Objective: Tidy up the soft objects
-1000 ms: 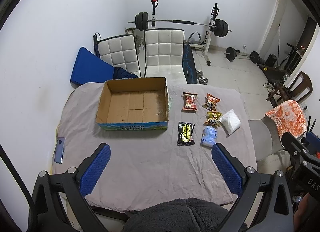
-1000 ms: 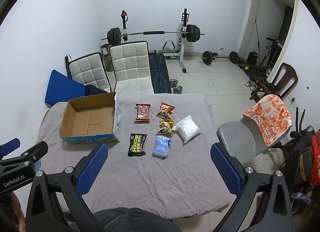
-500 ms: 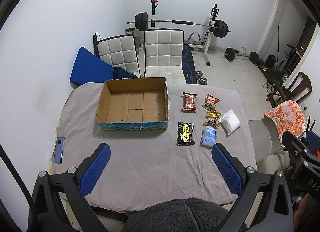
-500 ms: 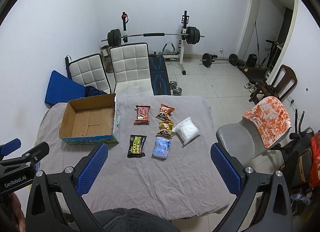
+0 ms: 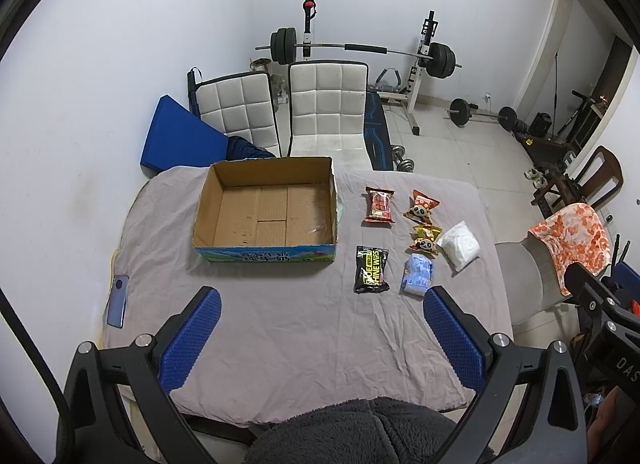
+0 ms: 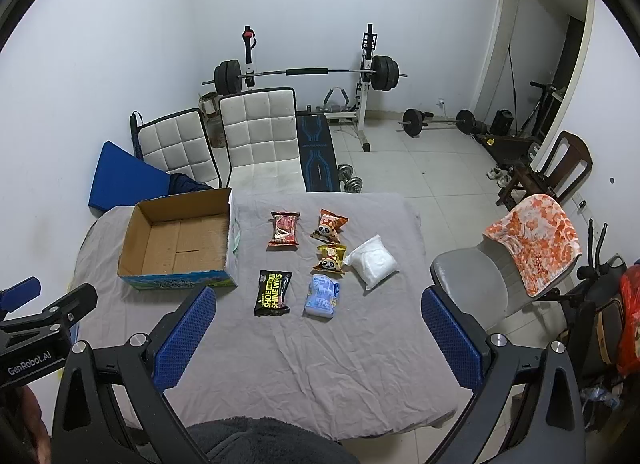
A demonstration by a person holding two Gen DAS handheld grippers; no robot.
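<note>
An open, empty cardboard box (image 5: 266, 212) (image 6: 180, 242) stands on the grey-clothed table (image 5: 280, 328). To its right lie several soft packets: a red snack pack (image 5: 379, 205), an orange panda pack (image 5: 422, 206), a yellow panda pack (image 5: 426, 240), a white bag (image 5: 458, 246), a black shoe-wipes pack (image 5: 372, 269) (image 6: 273, 293) and a light blue pack (image 5: 418, 275) (image 6: 322, 296). My left gripper (image 5: 320, 328) is open and empty, high above the table's near side. My right gripper (image 6: 316, 328) is open and empty, likewise above the near edge.
A phone (image 5: 118, 300) lies at the table's left edge. Two white chairs (image 5: 326, 104) stand behind the table, a grey chair with an orange cloth (image 6: 532, 240) to the right. A barbell rack (image 6: 304, 74) and weights fill the back of the room.
Both views have shifted very slightly; the packets and box lie where they were. Both grippers stay open and empty.
</note>
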